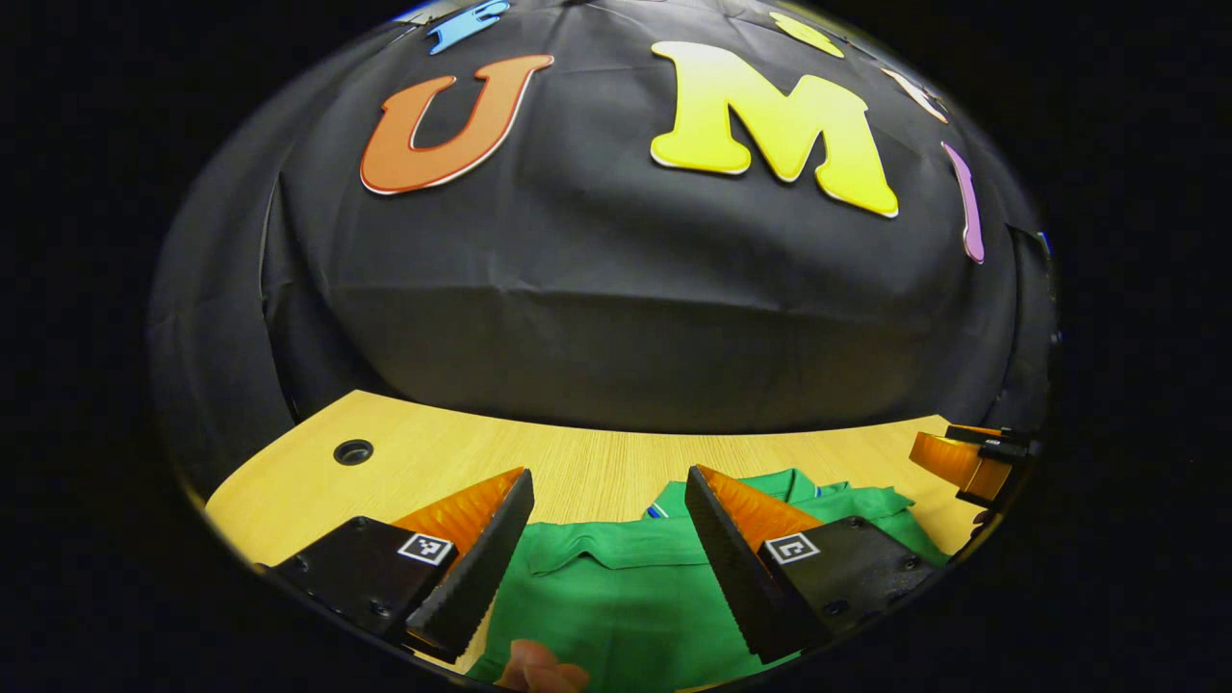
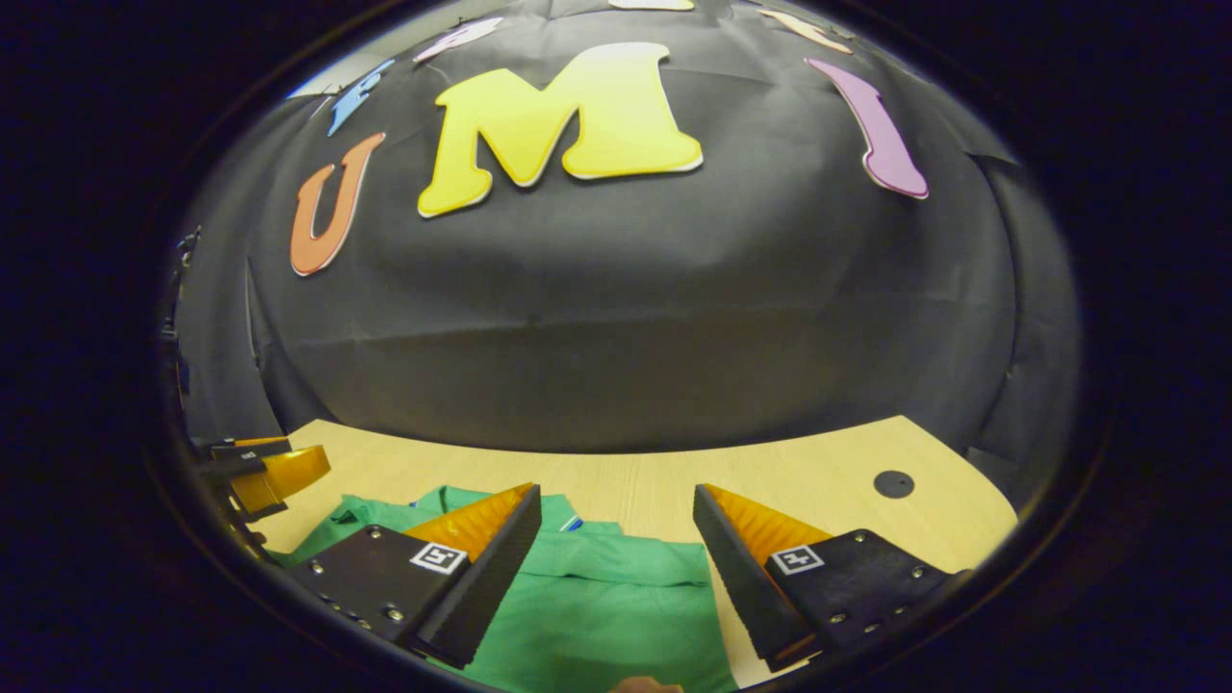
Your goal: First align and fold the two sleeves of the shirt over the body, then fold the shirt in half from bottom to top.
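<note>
A green shirt [image 1: 616, 587] lies flat on the wooden table [image 1: 577, 462], its collar end toward the back wall. In the left gripper view my left gripper [image 1: 608, 481] hovers over the shirt's left part, open, with nothing between its fingers. The right gripper [image 1: 967, 460] shows at the far right edge there. In the right gripper view the same shirt [image 2: 606, 597] lies below my right gripper [image 2: 616, 499], which is open and holds nothing. The left gripper [image 2: 269, 474] shows at the left edge. A bit of a hand [image 1: 539, 669] peeks in at the bottom.
The light wooden table [image 2: 770, 481] runs back to the black cloth wall. A round cable hole [image 1: 353, 450] sits at its far left corner, and another cable hole [image 2: 893, 483] at the far right. Bare wood lies between the shirt and the wall.
</note>
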{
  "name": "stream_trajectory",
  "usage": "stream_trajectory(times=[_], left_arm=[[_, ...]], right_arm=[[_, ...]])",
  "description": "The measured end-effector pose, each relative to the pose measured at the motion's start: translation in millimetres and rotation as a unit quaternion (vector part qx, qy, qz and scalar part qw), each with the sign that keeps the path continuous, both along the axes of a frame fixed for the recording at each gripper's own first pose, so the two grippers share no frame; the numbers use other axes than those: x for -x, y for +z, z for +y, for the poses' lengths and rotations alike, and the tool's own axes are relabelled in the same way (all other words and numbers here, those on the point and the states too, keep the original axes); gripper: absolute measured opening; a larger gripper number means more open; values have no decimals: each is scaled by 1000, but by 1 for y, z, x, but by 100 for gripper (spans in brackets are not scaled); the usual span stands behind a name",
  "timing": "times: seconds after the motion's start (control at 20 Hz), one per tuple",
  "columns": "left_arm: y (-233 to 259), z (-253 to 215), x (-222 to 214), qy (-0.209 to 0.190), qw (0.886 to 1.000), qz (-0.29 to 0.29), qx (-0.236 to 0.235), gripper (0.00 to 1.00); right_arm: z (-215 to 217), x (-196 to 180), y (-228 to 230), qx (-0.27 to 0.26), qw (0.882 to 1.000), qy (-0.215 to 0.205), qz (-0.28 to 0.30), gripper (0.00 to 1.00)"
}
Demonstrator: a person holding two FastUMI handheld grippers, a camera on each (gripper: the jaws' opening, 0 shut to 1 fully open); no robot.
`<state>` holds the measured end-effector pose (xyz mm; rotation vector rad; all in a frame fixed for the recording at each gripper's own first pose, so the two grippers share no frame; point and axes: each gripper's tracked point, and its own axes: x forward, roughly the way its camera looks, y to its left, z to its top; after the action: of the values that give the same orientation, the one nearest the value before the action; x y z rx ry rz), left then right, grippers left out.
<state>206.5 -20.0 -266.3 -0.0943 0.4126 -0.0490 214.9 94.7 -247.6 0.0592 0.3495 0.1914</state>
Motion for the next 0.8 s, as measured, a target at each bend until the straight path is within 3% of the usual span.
stream_trajectory(times=[0.8], left_arm=[[126,-14,158,-20,996,-80,-35,100]], right_arm=[[-30,171,105,-6,997,10,-75,98]])
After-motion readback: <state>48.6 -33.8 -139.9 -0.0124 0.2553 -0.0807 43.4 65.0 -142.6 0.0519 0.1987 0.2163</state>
